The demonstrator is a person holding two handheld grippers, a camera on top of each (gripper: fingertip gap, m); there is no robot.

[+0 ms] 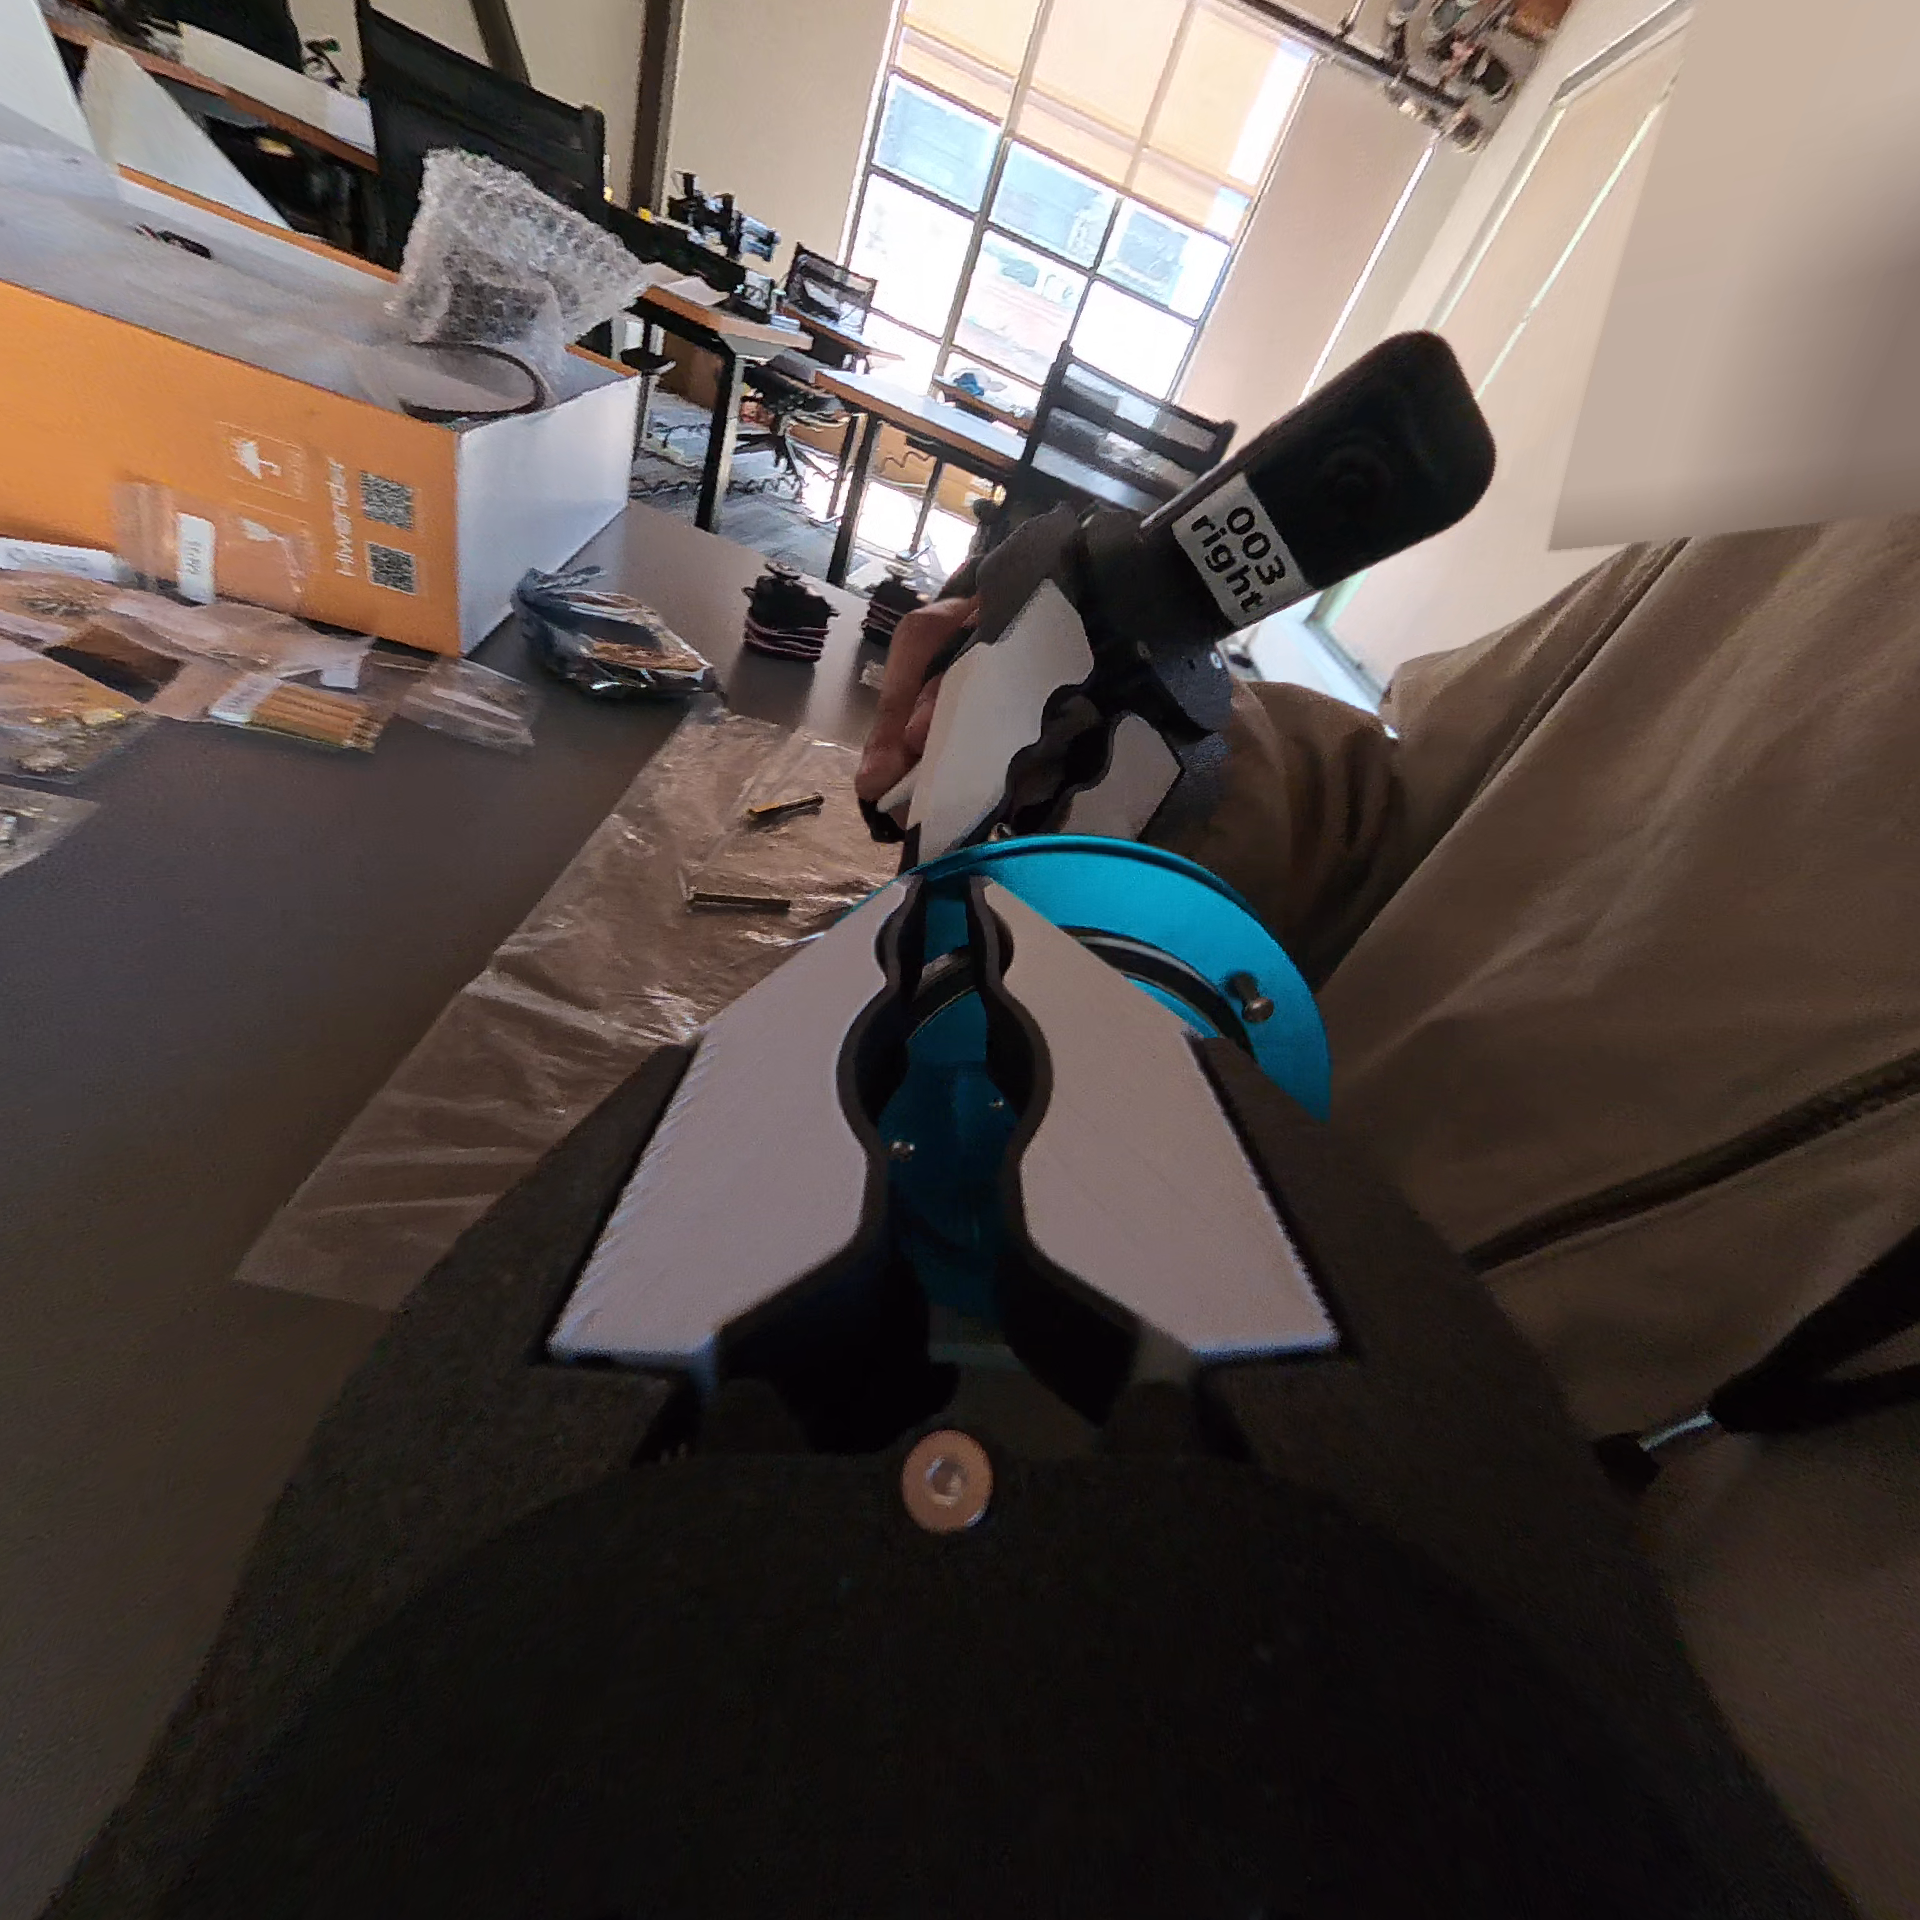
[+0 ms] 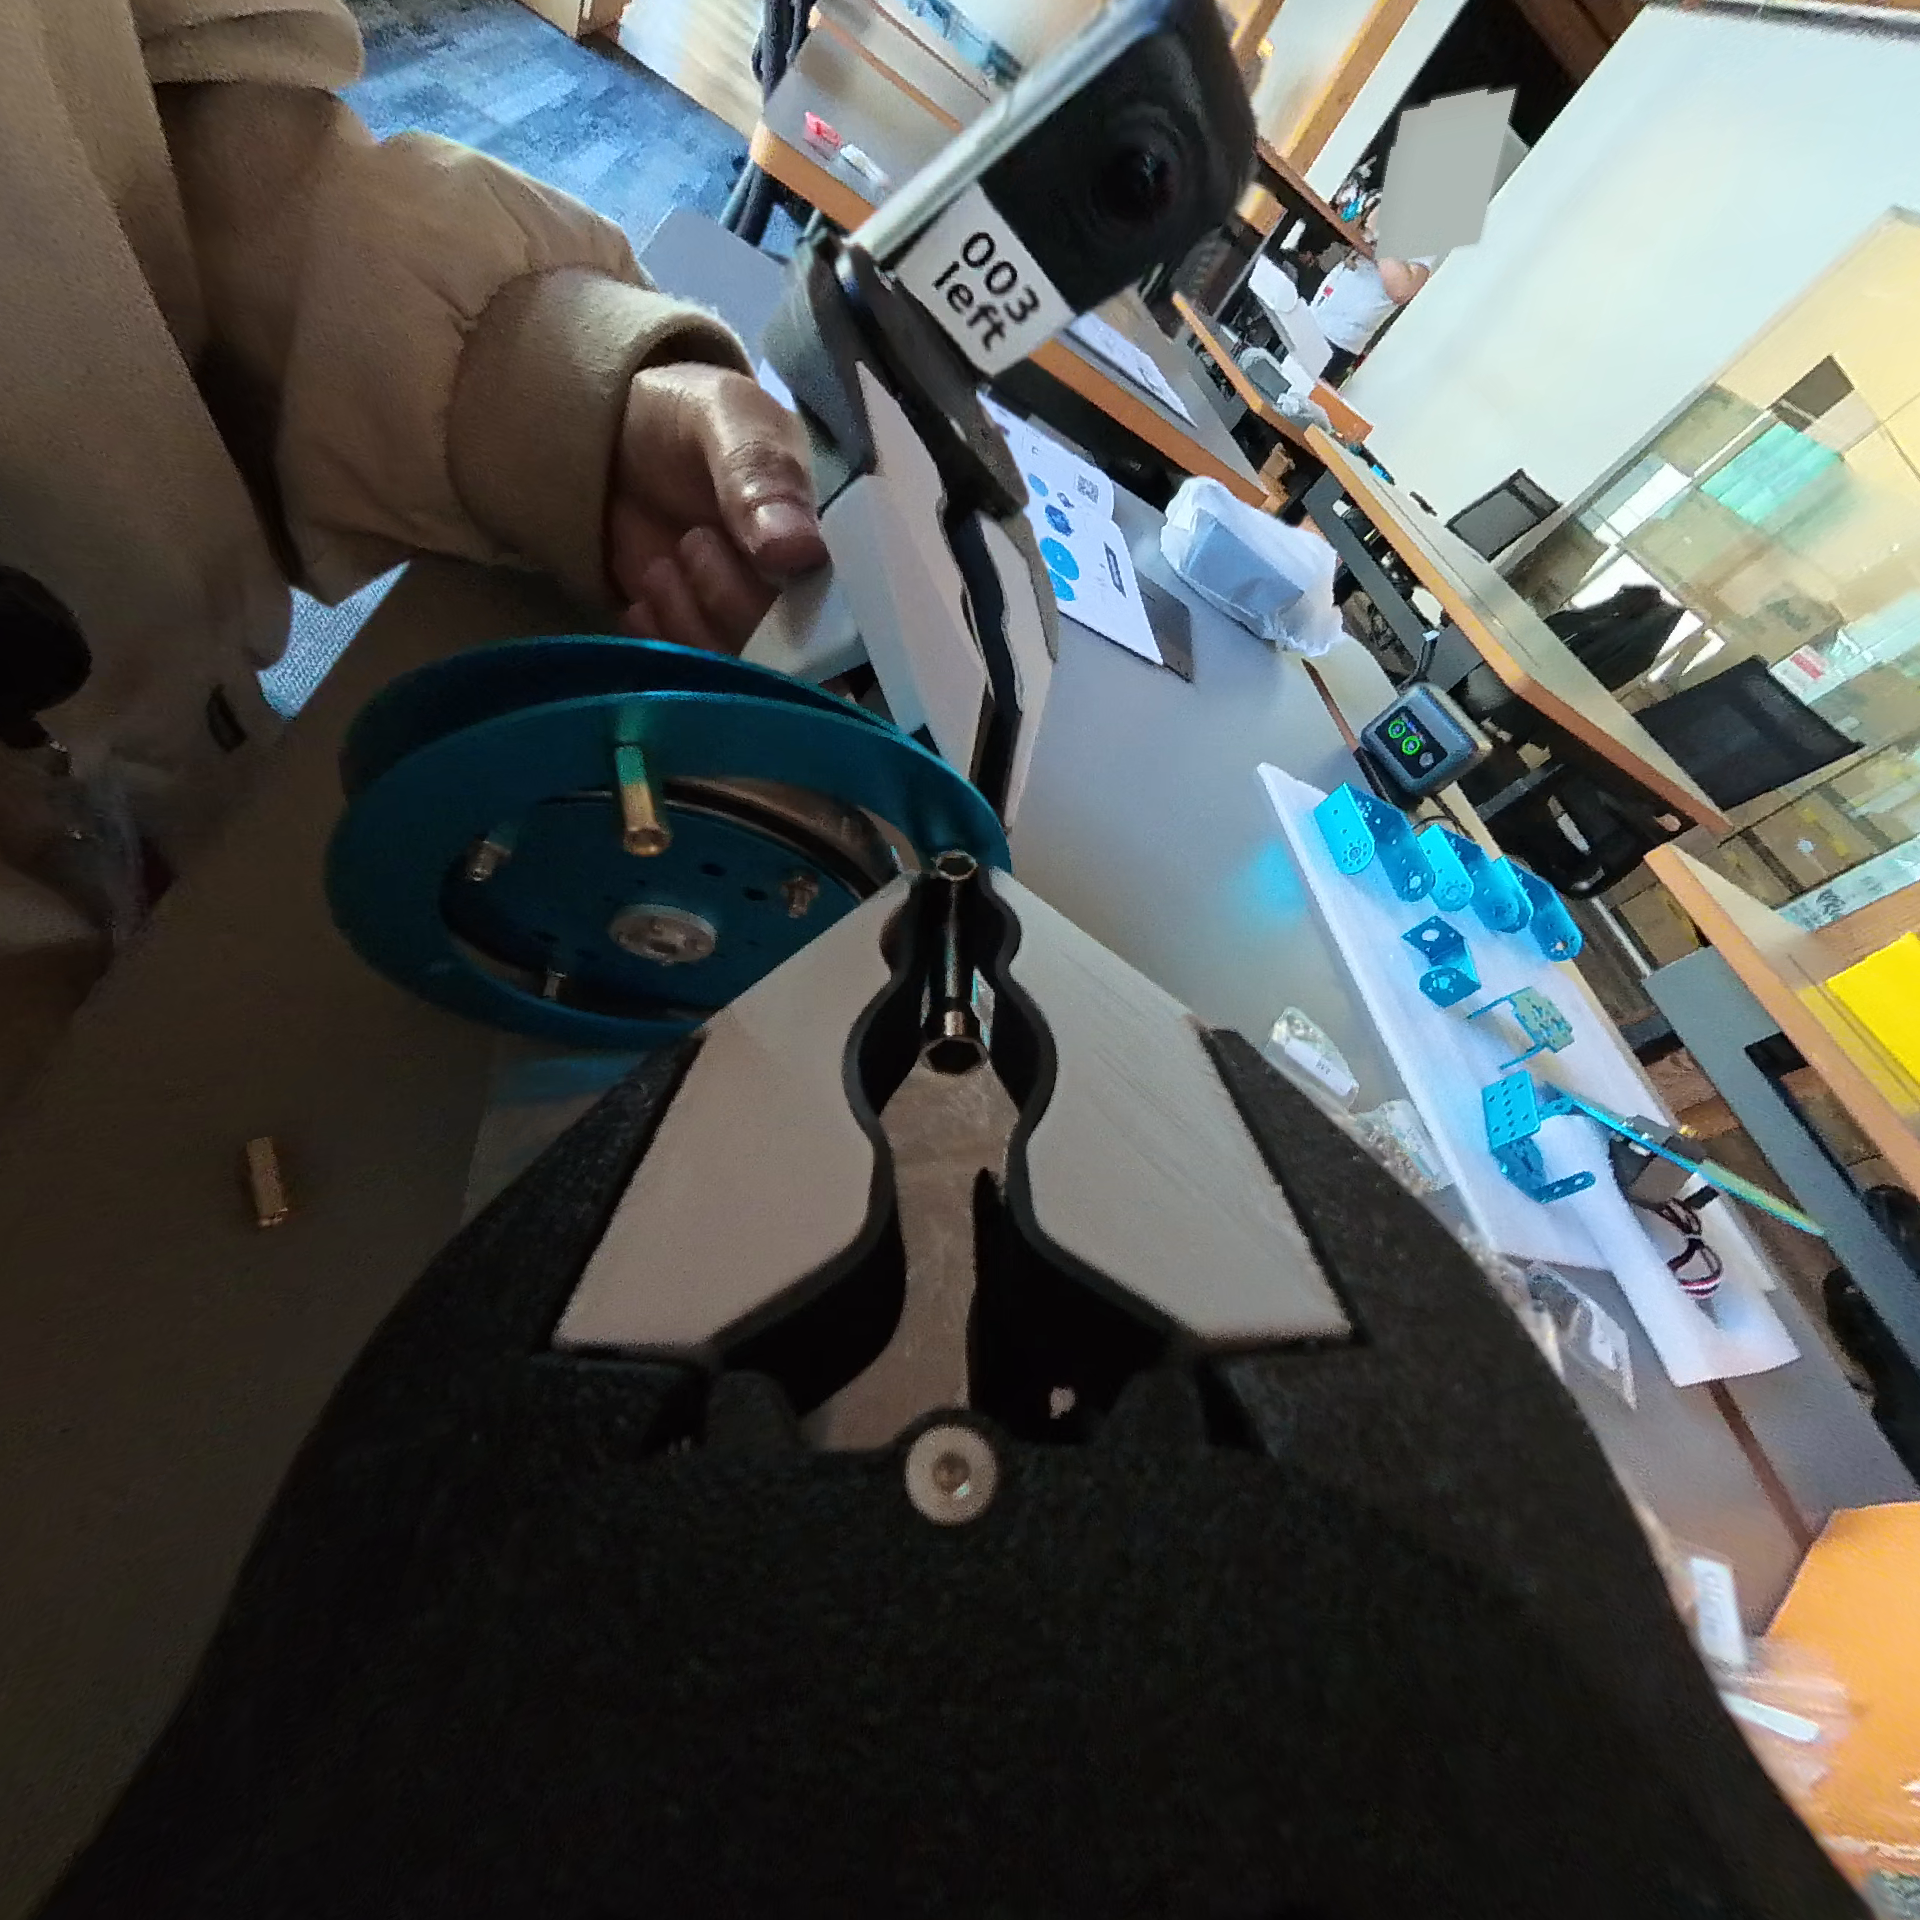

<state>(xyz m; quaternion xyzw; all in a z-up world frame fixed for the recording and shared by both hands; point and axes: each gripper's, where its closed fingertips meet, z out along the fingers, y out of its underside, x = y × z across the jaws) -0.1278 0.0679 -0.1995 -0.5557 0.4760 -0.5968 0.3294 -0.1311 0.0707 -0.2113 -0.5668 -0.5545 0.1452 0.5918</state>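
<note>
My left gripper (image 1: 940,883) is shut on the rim of a blue metal disc assembly (image 1: 1164,925), two round plates joined by a hub, held in the air over a person's tan coat. In the right wrist view the assembly (image 2: 520,914) hangs at the left, clamped by the left gripper (image 2: 992,769). A brass standoff (image 2: 639,800) stands upright on the assembly's face. My right gripper (image 2: 951,878) is shut on a silver hex standoff (image 2: 948,977), whose tip is at the disc's rim. The right gripper (image 1: 904,816) shows just above the disc in the left wrist view.
A loose brass standoff (image 2: 265,1179) lies on the coat. More standoffs (image 1: 738,902) lie on clear plastic on the dark table (image 1: 312,935). An orange and white box (image 1: 312,499), bagged parts and two servos (image 1: 790,623) sit behind. A white foam tray (image 2: 1351,935) bears blue brackets (image 2: 1455,883). The tips of both grippers are at nearly the same place.
</note>
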